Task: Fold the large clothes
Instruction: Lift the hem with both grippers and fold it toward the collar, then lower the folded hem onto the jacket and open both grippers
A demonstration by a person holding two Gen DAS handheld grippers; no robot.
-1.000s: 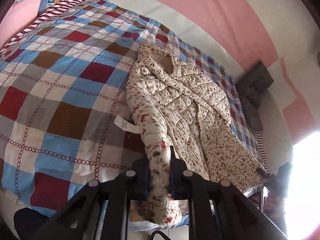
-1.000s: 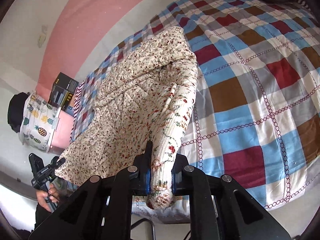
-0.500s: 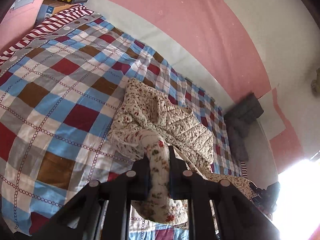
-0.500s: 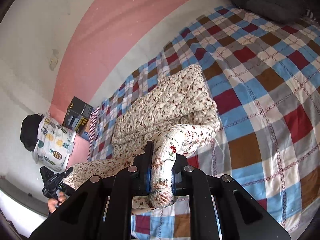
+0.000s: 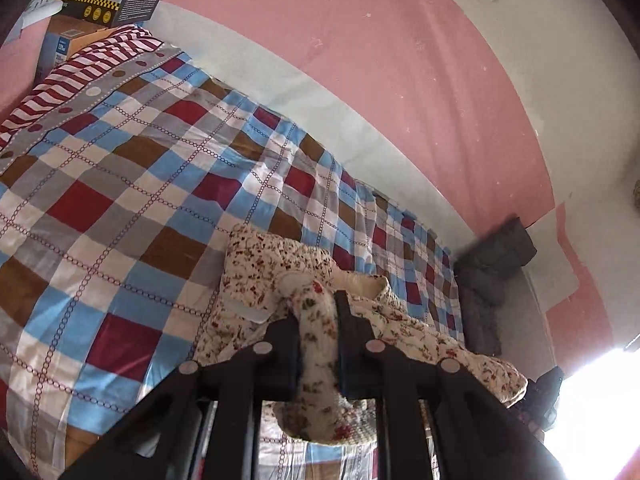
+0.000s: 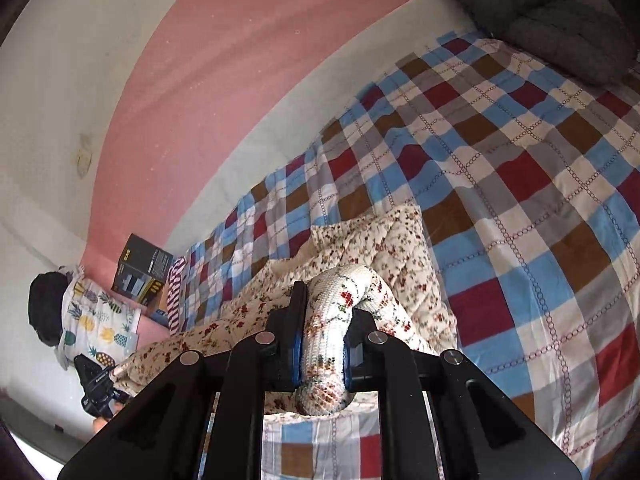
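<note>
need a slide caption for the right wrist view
Right hand-held gripper shut on a knit cuff of the floral quilted coat, lifting it over the checked bedspread.

The left gripper [image 5: 318, 344], a black two-finger tool, points downward at a slant, its fingers [image 5: 286, 354] clamped on a cuff of the cream floral quilted garment [image 5: 276, 276]. The right gripper [image 6: 324, 344] tilts down likewise, its blue-edged fingers [image 6: 294, 344] pressed tight on the garment's other knitted cuff. In the right wrist view, a hand [image 6: 106, 412] grips the left tool at far left.
</note>
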